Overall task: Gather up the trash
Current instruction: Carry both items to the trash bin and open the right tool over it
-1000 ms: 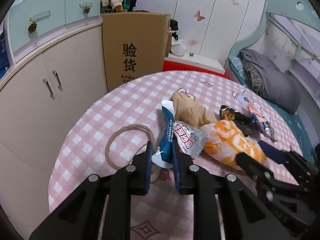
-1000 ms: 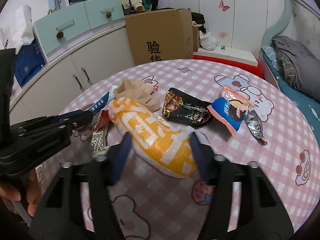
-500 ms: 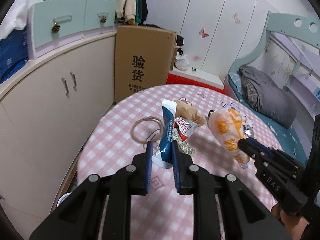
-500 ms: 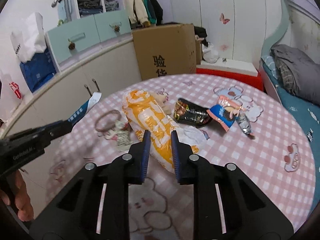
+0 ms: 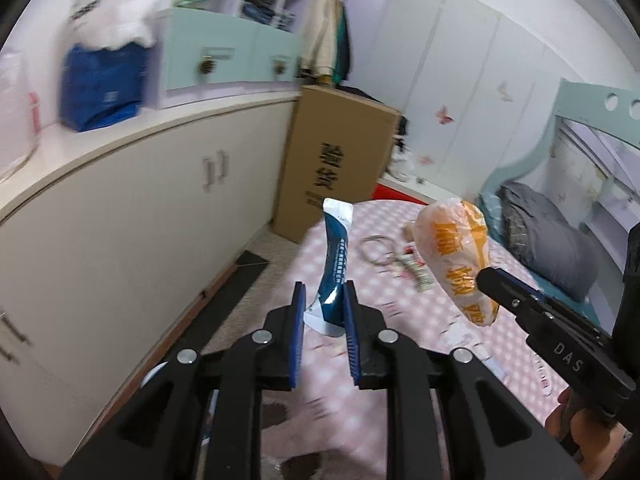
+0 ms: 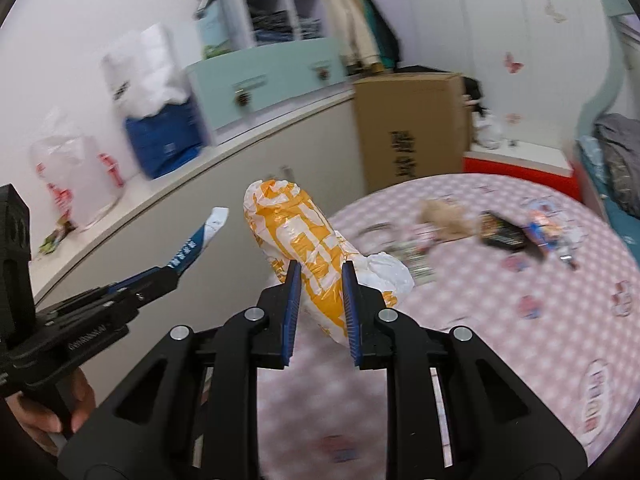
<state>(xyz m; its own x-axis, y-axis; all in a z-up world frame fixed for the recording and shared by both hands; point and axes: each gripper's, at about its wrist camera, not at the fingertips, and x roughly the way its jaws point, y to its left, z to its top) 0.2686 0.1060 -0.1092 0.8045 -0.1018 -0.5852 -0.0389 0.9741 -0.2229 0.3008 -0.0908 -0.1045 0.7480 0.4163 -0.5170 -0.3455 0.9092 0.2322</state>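
- Pink checked counter (image 6: 500, 320) is seen below both claws, with wrappers (image 6: 502, 234) scattered at its far side.
- Left claw (image 5: 323, 312) is clamped on a blue-and-white wrapper (image 5: 335, 264), held upright off the counter.
- Right claw (image 6: 318, 300) is closed on an orange-and-white plastic bag (image 6: 296, 236), lifted clear.

You are in a home bedroom. At the right edge stands a pale green bed frame (image 5: 580, 92) with a grey blanket (image 5: 548, 240) on it. White wardrobe doors (image 5: 460, 80) with butterfly stickers fill the upper right, clothes (image 6: 360, 32) hang at top centre, and a pink checked table (image 6: 500, 320) sits below.
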